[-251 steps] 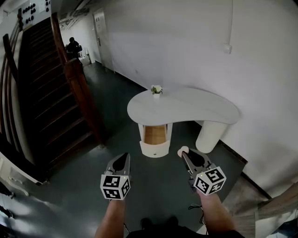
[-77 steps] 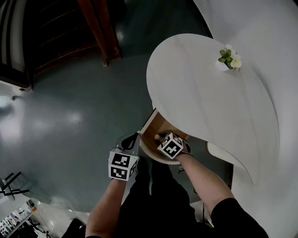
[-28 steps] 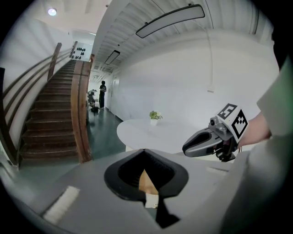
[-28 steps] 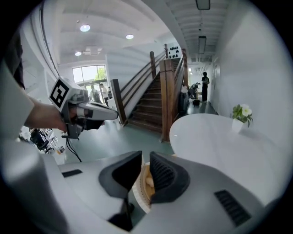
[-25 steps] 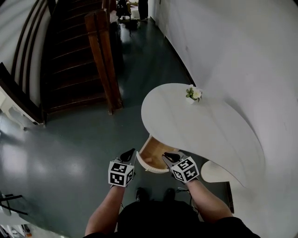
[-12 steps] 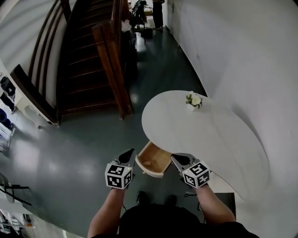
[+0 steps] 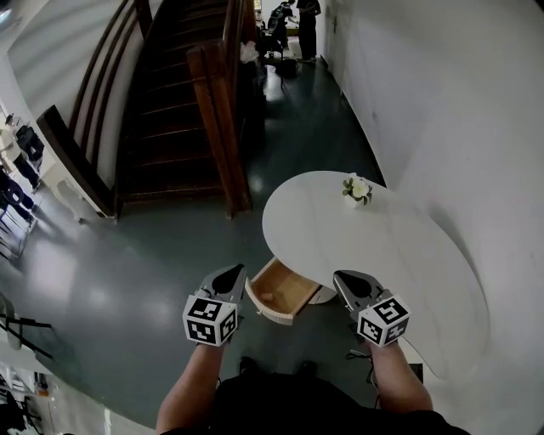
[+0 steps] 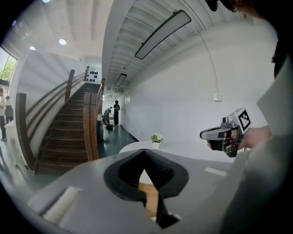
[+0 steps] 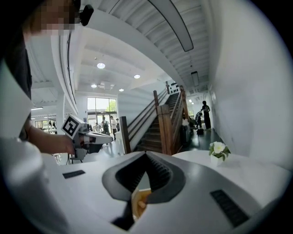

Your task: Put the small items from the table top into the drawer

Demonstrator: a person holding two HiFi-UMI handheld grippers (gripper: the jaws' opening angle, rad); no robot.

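The white kidney-shaped table [image 7: 382, 255] carries only a small pot of white flowers [image 7: 358, 190]. Under its near edge the wooden drawer [image 7: 289, 285] stands pulled out, with a small pale item [image 7: 266, 296] lying inside. My left gripper [image 7: 236, 272] hovers just left of the drawer, shut and empty. My right gripper [image 7: 342, 279] hovers to the right of the drawer over the table's edge, also shut with nothing between its fingers. In the left gripper view the closed tips [image 8: 144, 152] point at the table, and the right gripper [image 8: 224, 135] shows at the right.
A dark wooden staircase [image 7: 170, 102] with a thick newel post [image 7: 217, 127] rises behind the table on the left. A white wall [image 7: 442, 110] runs along the right. People stand far down the hall [image 7: 306, 17] and at the left edge [image 7: 13, 161]. The floor [image 7: 110, 272] is dark green.
My right gripper has drawn back from the drawer's edge to the right and closed. The view has pulled back and up, and the left gripper has barely moved.
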